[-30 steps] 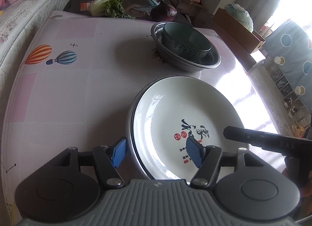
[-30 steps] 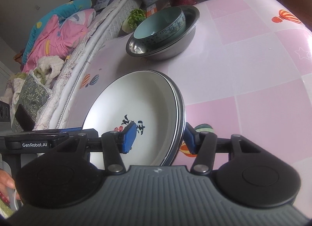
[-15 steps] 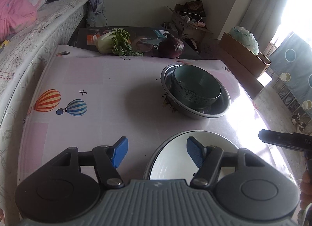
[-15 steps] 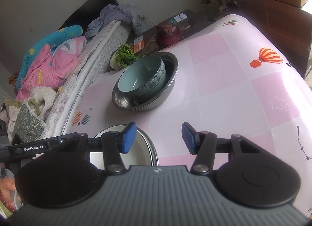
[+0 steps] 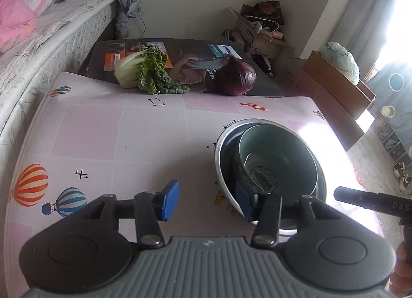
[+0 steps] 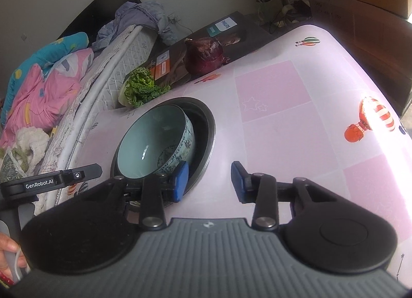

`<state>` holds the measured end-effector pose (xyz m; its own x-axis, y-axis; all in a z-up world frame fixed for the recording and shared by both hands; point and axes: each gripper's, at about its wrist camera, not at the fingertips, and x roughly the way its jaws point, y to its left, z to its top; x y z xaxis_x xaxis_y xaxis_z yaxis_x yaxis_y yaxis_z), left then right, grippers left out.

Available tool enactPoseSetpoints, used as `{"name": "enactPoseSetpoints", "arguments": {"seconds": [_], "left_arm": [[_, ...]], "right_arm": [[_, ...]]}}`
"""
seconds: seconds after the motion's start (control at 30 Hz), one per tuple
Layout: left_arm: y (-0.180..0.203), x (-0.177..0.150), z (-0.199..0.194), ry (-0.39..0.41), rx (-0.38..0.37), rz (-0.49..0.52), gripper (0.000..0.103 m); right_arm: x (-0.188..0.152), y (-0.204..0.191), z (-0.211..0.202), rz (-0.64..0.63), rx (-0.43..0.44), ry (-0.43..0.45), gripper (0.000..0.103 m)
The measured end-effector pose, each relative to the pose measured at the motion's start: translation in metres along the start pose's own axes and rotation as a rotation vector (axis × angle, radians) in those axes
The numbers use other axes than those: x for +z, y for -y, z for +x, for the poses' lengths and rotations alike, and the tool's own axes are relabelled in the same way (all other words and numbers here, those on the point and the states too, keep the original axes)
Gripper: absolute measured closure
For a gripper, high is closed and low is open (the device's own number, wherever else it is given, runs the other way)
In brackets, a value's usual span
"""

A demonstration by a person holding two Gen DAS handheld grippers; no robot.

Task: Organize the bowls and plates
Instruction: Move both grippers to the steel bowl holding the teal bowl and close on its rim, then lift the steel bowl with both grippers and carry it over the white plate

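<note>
A steel bowl (image 5: 226, 166) stands on the pink table with a teal ceramic bowl (image 5: 278, 159) nested inside it. My left gripper (image 5: 206, 202) straddles the steel bowl's near-left rim, one pad inside and one outside. Its jaws are closing and the outer pad is still clear of the rim. In the right wrist view the steel bowl (image 6: 209, 128) and teal bowl (image 6: 154, 143) sit left of centre. My right gripper (image 6: 209, 181) straddles the near-right rim. Its jaws are closing too, with a gap at the outer pad. No plates are in view.
A leafy green (image 5: 144, 71) and a red onion (image 5: 235, 79) lie at the table's far edge by a dark box (image 5: 185, 53). A bed (image 5: 51, 30) runs along the left. Cardboard boxes (image 5: 334, 84) stand on the right. The table (image 6: 296, 130) is bare right of the bowls.
Both grippers left the plate stack they straddled and moved forward to the nested bowls. The plates dropped out of view. Both pairs of jaws have narrowed.
</note>
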<state>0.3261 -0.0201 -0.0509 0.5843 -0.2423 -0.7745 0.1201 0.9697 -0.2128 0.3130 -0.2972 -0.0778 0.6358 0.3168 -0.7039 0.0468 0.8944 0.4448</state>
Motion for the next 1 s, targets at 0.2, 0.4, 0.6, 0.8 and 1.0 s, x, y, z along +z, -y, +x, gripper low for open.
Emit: {"name": "enactPoseSetpoints", "arguments": {"seconds": [0.2,0.4,0.6,0.8,1.0], "left_arm": [[-0.002,0.004,0.021,-0.038,-0.025,-0.014,0.067],[-0.001,0.007,0.039,-0.084,-0.043,-0.035,0.070],[0.000,0.008,0.050,-0.103,-0.058,-0.063,0.080],[0.003,0.011,0.053,-0.113,-0.065,-0.069,0.089],[0.005,0.011,0.052,-0.117,-0.054,-0.062,0.089]], "right_arm": [[0.008,0.001,0.026,0.008,0.015,-0.039,0.075],[0.013,0.003,0.045,0.026,0.026,-0.081,0.075],[0.014,0.006,0.063,0.057,0.059,-0.109,0.082],[0.015,0.006,0.073,0.080,0.078,-0.118,0.088],[0.018,0.008,0.076,0.107,0.095,-0.132,0.088]]}}
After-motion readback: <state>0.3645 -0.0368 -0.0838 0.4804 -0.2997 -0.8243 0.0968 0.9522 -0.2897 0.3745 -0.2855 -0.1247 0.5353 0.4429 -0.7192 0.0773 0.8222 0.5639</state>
